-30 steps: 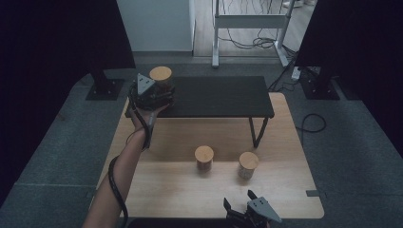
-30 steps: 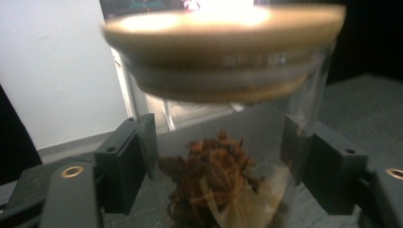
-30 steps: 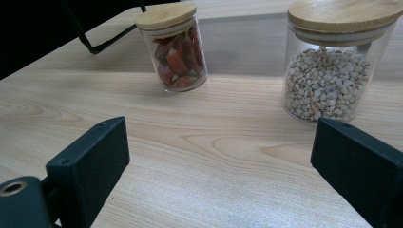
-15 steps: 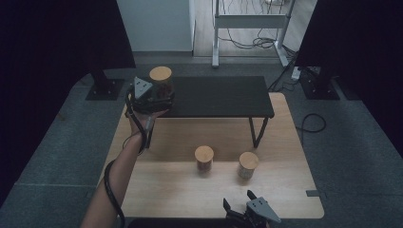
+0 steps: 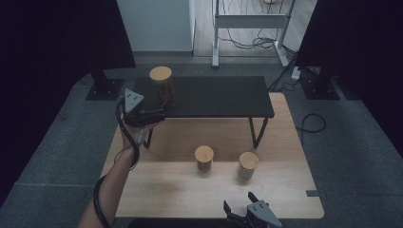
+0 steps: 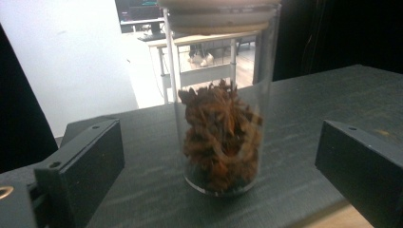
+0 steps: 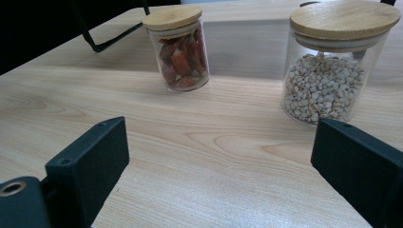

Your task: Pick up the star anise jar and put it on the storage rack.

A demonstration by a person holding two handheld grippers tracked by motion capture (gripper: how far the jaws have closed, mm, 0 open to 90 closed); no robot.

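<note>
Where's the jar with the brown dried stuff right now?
The tall jar stands upright at the far-left end of the black shelf, just ahead of the open left gripper.

I can't find any words, numbers or signs to read here, not on the jars and not on the table.

Three jars on view, all glass with wooden lids. One jar [image 5: 161, 85] stands at upper left on the shelf, holding brown dried stuff. Two more stand lower centre: a jar of red pieces [image 5: 204, 159] and a jar of white grains [image 5: 248, 165]. One black shelf [image 5: 218, 97] across the middle, one wooden table [image 5: 180, 190] beneath it. Two grippers: left gripper [image 5: 157, 114] at left of centre, right gripper [image 5: 239, 207] at the bottom edge. One forearm [image 5: 111, 190] at lower left.
</note>
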